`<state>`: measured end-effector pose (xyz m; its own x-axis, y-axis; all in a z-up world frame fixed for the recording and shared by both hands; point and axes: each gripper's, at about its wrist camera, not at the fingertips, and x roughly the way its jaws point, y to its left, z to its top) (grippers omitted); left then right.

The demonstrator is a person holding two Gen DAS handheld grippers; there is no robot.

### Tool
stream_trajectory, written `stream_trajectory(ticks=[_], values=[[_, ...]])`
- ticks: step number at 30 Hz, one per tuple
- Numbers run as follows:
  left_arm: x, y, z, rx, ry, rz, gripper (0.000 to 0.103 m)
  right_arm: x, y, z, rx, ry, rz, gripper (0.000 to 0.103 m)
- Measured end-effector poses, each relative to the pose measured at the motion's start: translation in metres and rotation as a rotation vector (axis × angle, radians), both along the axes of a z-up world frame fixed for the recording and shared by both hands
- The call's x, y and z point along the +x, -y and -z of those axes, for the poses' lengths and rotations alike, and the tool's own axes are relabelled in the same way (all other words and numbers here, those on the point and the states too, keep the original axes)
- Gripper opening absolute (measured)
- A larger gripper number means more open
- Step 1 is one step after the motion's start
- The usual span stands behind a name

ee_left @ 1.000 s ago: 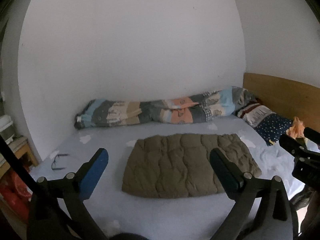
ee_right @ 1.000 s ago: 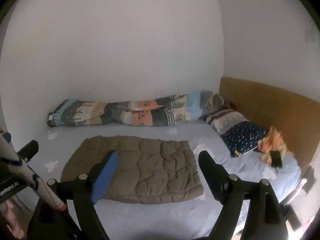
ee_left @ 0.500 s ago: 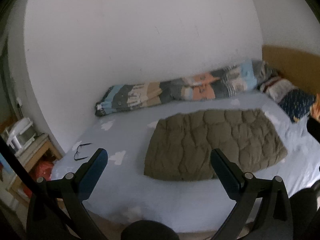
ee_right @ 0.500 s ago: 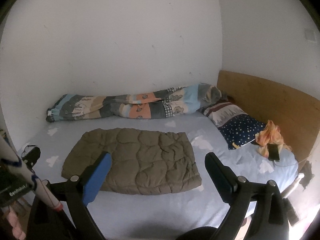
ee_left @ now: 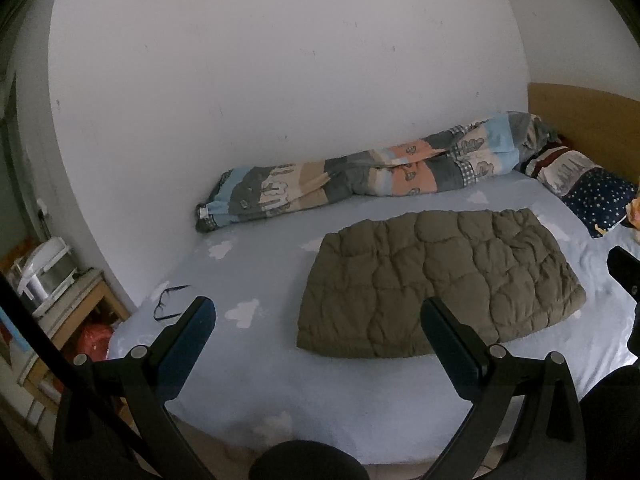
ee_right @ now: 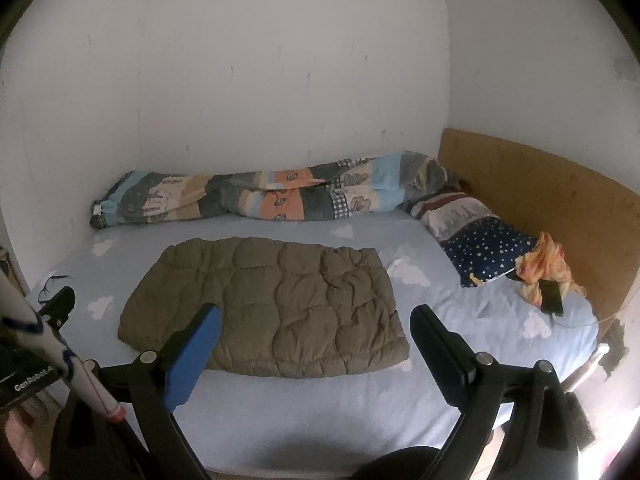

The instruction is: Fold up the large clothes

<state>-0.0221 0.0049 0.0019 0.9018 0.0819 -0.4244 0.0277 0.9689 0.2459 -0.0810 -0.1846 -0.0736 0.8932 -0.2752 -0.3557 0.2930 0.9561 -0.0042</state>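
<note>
Olive quilted jacket, folded to flat rectangle, lies mid bed, nearer front edge than wall. L claw apart, nothing btwn pads, off bed's front edge. R claw apart too, empty, same edge. Rolled patterned duvet along far edge; pillow at headboard corner.

An olive-brown quilted jacket lies on a pale blue bed sheet printed with white clouds. The rolled duvet is patchwork: grey, peach, beige, light blue. The pillow is navy with white stars. The headboard is tan.
</note>
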Motion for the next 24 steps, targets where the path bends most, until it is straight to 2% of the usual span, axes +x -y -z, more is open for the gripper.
stream_trajectory(ticks=[8, 16, 24], values=[[-0.001, -0.005, 0.000, -0.023, 0.001, -0.001, 0.102, 0.004, -0.001, 0.007, -0.005, -0.021, -0.010, 0.097], [-0.001, -0.007, 0.004, -0.046, -0.047, 0.033, 0.102, 0.006, -0.002, 0.010, -0.006, -0.027, -0.011, 0.097], [0.004, -0.011, 0.006, -0.052, -0.063, 0.014, 0.102, 0.006, -0.003, 0.014, -0.011, -0.033, -0.016, 0.097]])
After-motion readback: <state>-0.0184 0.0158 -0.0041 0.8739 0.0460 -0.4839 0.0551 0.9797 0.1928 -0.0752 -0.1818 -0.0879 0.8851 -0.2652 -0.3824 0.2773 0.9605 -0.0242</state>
